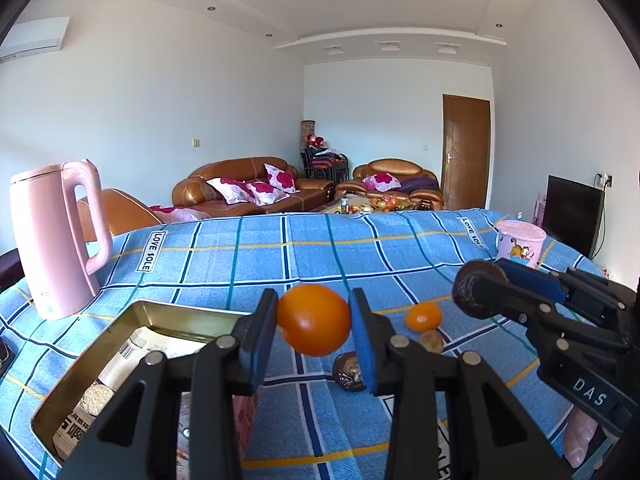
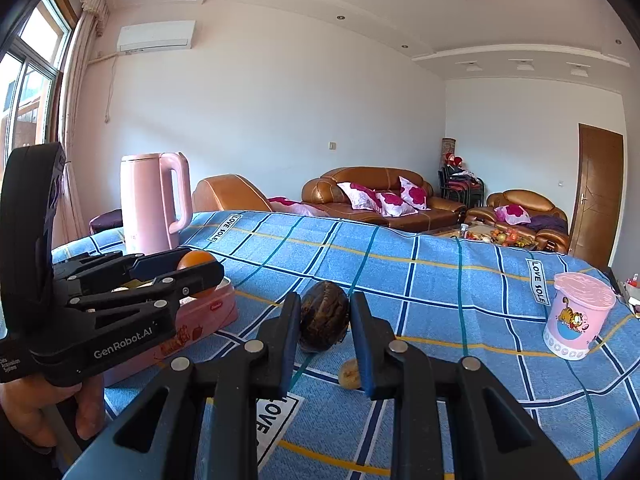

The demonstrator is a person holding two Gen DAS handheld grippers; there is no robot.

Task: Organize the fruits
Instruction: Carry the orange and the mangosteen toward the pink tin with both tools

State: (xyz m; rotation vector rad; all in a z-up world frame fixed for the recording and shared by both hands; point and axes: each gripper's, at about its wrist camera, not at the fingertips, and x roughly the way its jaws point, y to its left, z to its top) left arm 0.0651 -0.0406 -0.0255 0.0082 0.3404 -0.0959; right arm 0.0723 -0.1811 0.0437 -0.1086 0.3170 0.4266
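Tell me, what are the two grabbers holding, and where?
The left gripper pinches the orange by its sides; the right gripper pinches the dark brown fruit by its sides.

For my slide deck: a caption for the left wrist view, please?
Left gripper holds an orange beside the open tin.

The left gripper (image 1: pixel 314 320) is held raised and tilted slightly downward, its jaws closed on an orange (image 1: pixel 314 319). The right gripper (image 2: pixel 325 316) is held beside it at a similar tilt, its jaws clamped on a dark brown fruit (image 2: pixel 324 316). The handle of the left gripper is wrapped by a hand (image 2: pixel 44 412) from below.
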